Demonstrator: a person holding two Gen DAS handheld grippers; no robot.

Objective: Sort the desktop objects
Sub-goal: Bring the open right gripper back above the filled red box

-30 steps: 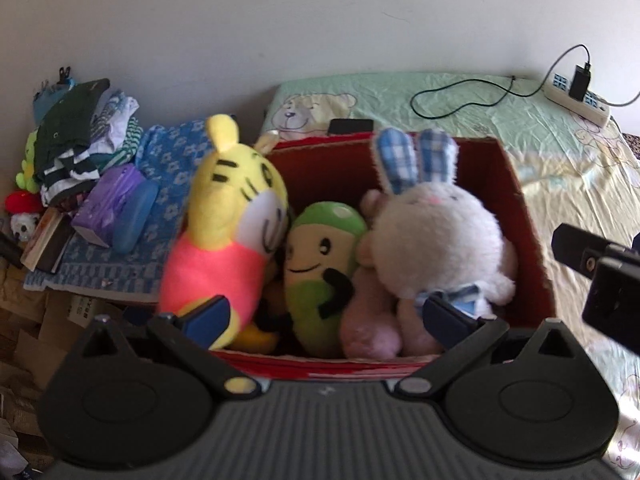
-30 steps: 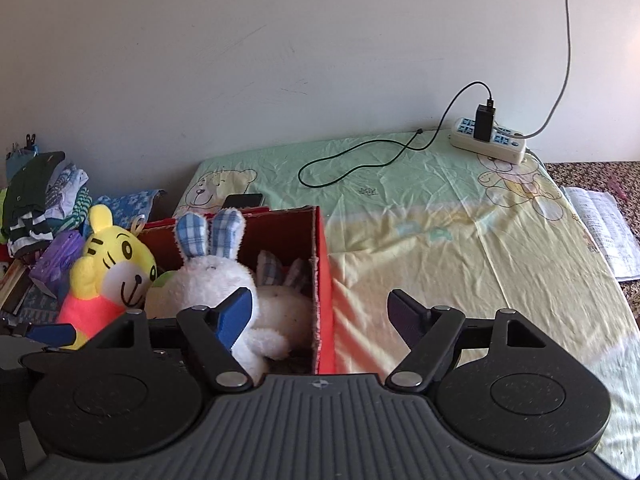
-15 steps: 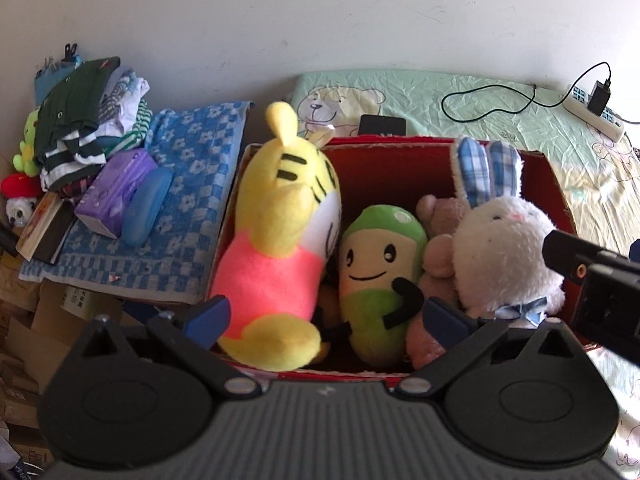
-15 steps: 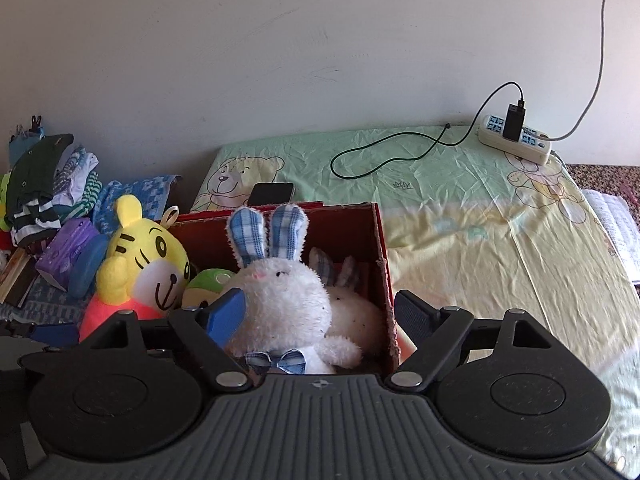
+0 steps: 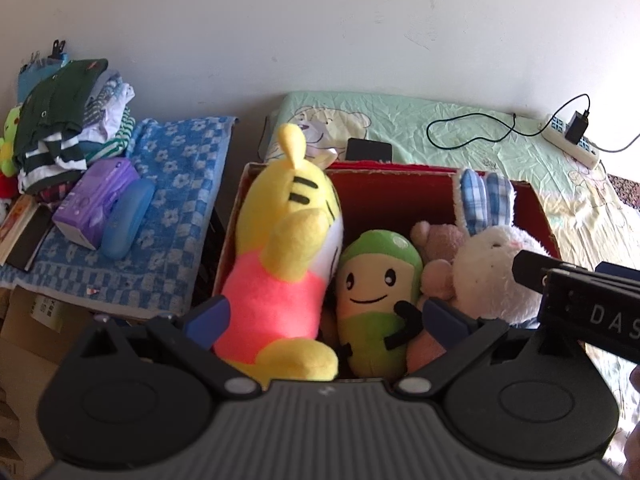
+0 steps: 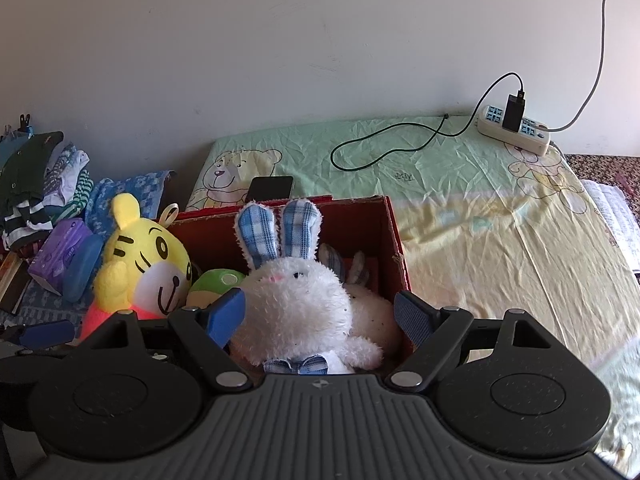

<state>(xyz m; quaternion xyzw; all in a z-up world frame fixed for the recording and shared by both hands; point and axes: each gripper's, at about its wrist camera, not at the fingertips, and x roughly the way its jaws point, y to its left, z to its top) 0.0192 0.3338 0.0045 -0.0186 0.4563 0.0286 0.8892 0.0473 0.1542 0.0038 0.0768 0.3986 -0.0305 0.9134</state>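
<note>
A red cardboard box (image 5: 400, 184) holds several plush toys: a yellow tiger in pink (image 5: 288, 256), a green bean doll (image 5: 376, 300), a pink bear (image 5: 438, 252) and a white rabbit with blue plaid ears (image 5: 492, 272). My left gripper (image 5: 324, 318) is open just in front of the box, its jaws either side of the tiger and bean doll. My right gripper (image 6: 320, 316) is open in front of the rabbit (image 6: 296, 304), beside the box's right wall (image 6: 394, 240). A second white plush (image 6: 368, 312) lies behind the rabbit. The tiger (image 6: 144, 264) leans at the box's left.
A blue flowered towel (image 5: 172, 200) on the left carries a purple tissue pack (image 5: 94, 200), a blue case (image 5: 126, 220) and folded clothes (image 5: 68, 116). A black phone (image 6: 270, 188), a cable and a power strip (image 6: 514, 130) lie on the bear-print sheet (image 6: 480, 216).
Both grippers shifted left relative to the box over the last second. The tiger, earlier leaning at the box's left edge, now sits more central in the left view. Both stayed open.
</note>
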